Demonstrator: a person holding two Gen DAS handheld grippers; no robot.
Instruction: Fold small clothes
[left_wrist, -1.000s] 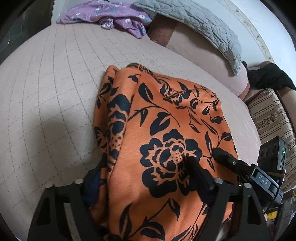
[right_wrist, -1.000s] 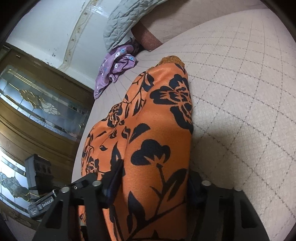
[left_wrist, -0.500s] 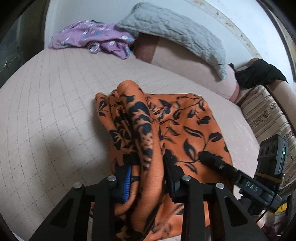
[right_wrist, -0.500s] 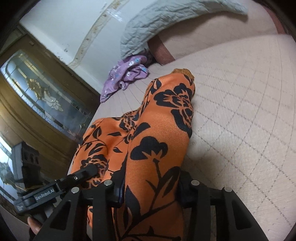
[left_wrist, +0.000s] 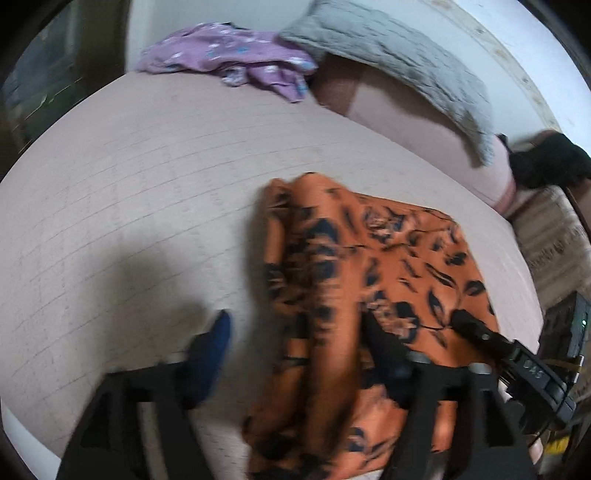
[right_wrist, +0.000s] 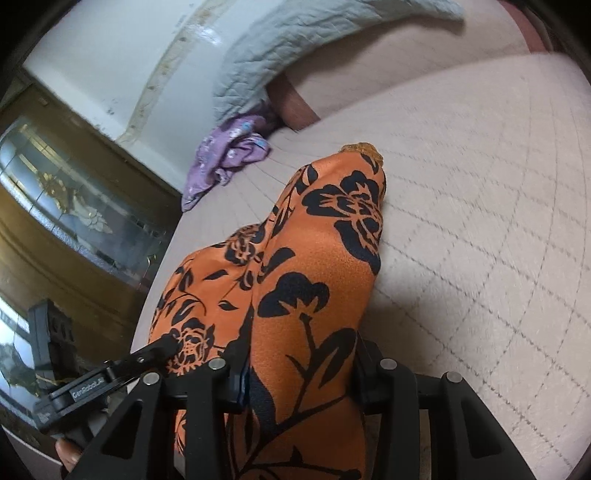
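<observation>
The orange garment with black flowers (left_wrist: 373, 280) is lying bunched on the beige quilted bed (left_wrist: 147, 192), near its front edge. The left tongs (left_wrist: 295, 339) are standing wide apart, with the blue-padded finger (left_wrist: 214, 343) resting over bare bed cover and the other finger against the cloth, gripping nothing. The right tongs (right_wrist: 299, 365) are pinching a thick fold of the same garment (right_wrist: 314, 280) between both fingers. A purple floral garment (left_wrist: 236, 62) is lying far back, just beside a grey quilted pillow (left_wrist: 399, 62).
</observation>
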